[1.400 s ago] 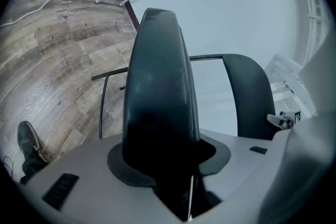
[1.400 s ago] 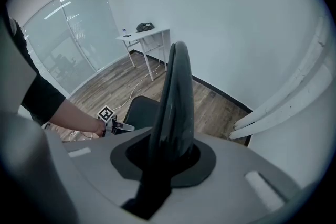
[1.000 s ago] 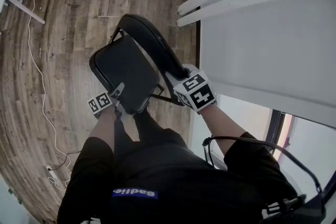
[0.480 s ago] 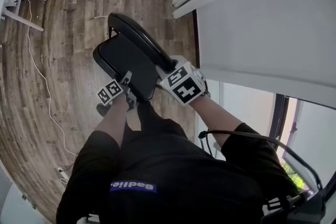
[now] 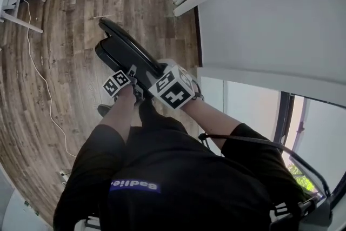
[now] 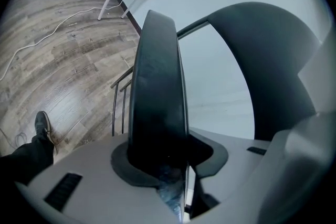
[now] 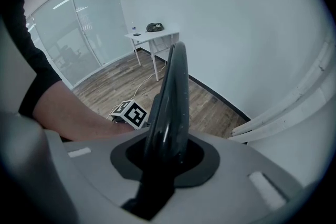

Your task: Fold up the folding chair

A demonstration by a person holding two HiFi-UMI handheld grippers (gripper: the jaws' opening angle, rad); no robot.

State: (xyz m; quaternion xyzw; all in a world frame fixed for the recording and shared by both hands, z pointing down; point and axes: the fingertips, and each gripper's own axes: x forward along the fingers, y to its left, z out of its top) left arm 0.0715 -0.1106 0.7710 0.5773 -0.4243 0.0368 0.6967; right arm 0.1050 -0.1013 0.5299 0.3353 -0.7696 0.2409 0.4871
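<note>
Glossy black plastic backrest (image 7: 173, 92); matt wood-grain floor (image 5: 70, 35)

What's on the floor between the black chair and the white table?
Between the chair and the table there is wooden floor, crossed by a thin white cable. The head view shows it.

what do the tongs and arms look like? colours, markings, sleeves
The left tongs and right tongs: light grey shells, dark pad surrounds. Each carries a white cube with black square markers: left cube, right cube. Forearms bare below black short sleeves. A black cable loops beside the right arm.
</note>
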